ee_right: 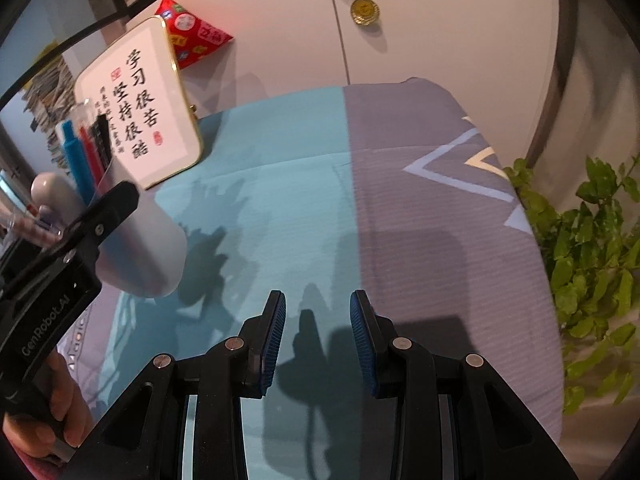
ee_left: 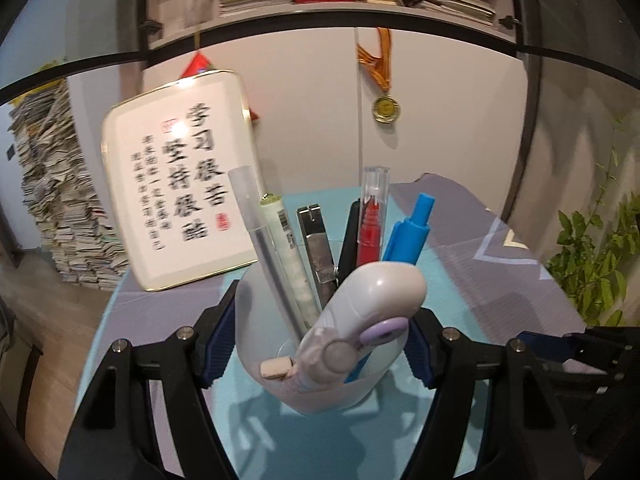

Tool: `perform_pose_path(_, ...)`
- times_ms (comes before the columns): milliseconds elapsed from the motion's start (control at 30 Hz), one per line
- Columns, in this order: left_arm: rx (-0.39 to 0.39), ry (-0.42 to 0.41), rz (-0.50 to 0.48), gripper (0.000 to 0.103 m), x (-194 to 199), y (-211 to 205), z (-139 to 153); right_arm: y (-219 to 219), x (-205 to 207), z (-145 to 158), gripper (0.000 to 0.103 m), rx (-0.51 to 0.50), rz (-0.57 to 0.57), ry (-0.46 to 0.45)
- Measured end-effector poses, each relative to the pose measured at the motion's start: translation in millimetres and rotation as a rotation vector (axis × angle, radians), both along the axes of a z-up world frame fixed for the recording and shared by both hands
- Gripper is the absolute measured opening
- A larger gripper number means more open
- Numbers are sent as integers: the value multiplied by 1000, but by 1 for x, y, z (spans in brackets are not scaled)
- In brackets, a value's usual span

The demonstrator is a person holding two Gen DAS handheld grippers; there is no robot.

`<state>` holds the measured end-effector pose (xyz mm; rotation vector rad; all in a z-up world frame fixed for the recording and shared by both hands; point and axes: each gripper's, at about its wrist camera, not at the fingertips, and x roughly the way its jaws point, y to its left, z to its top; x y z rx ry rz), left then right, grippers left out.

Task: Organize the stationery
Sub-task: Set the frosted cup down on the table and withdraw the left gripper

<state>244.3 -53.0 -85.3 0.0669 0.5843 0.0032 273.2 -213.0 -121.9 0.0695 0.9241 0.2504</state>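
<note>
My left gripper is shut on a translucent white pen cup, with a blue pad pressed on each side. The cup holds a grey-white correction tape dispenser, a blue pen, a red pen, a black pen, a metal clip, a white marker and a clear gel pen. The right wrist view shows the cup at the far left. My right gripper stands open over the teal and purple cloth, with nothing between its fingers.
A framed calligraphy plaque leans against the wall behind the cup, with a red packet beside it. A medal hangs on the wall. A leafy plant stands off the table's right edge. A person's hand holds the left gripper.
</note>
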Motion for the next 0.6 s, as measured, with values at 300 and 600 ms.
perform_pose_path(300,-34,26,-35,70,19,-21,-8,-13,6,-2,35,-19,-74,-28)
perform_pose_path(600,-47,55,-28,70,24,-20,-20,-10,4,-1,35,-18,-67,-33)
